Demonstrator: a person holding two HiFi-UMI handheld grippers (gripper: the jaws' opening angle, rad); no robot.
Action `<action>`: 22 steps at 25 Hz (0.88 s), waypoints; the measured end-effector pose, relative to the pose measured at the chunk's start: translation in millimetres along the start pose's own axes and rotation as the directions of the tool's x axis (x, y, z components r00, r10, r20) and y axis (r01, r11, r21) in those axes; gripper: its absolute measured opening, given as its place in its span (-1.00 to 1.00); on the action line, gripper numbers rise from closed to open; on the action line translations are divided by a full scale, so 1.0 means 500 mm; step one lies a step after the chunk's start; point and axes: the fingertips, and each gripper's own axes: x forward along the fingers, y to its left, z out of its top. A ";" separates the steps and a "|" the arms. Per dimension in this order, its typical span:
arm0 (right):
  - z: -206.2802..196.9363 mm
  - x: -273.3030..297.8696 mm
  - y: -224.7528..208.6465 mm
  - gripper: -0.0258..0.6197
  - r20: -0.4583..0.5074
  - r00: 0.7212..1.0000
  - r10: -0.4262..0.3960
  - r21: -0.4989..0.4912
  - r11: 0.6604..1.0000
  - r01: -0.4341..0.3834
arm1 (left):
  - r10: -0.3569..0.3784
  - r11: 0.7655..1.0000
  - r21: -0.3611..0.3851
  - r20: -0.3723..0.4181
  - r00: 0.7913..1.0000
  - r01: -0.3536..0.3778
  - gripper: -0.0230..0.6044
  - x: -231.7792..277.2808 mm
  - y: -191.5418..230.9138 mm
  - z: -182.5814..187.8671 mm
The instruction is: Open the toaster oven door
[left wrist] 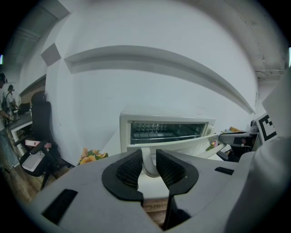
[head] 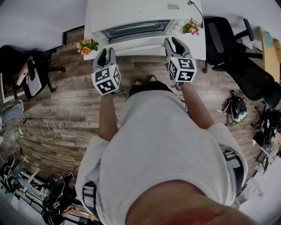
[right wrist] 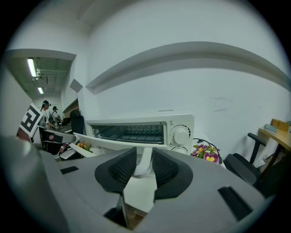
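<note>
Toaster oven (head: 131, 11) sitting on white desk (head: 198, 49), door (right wrist: 109, 142) lying lowered open toward person. Left gripper (head: 106, 52) fingers (left wrist: 129, 169) standing partly closed, clamping left end of white door handle (left wrist: 148, 167). Right gripper (head: 175, 43) fingers pinching handle's right end. Orange flowers (head: 87, 46) lying left of oven, purple flowers (head: 191, 27) lying right.

Soft, even indoor light and sharp focus throughout, with fisheye bending, black corners, and ceiling tube lights (right wrist: 32, 68) glaring upper left.
</note>
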 end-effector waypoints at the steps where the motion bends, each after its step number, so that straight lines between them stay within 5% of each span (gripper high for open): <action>1: -0.001 -0.001 0.000 -0.59 0.000 1.000 0.000 0.000 1.000 0.000 | -0.001 1.000 0.000 -0.001 1.000 0.001 -0.59 0.000 0.000 -0.001; 22: -0.033 -0.016 0.007 -0.59 -0.029 1.000 0.001 0.007 1.000 -0.001 | -0.021 1.000 -0.020 -0.026 0.999 0.020 -0.59 -0.012 -0.003 -0.035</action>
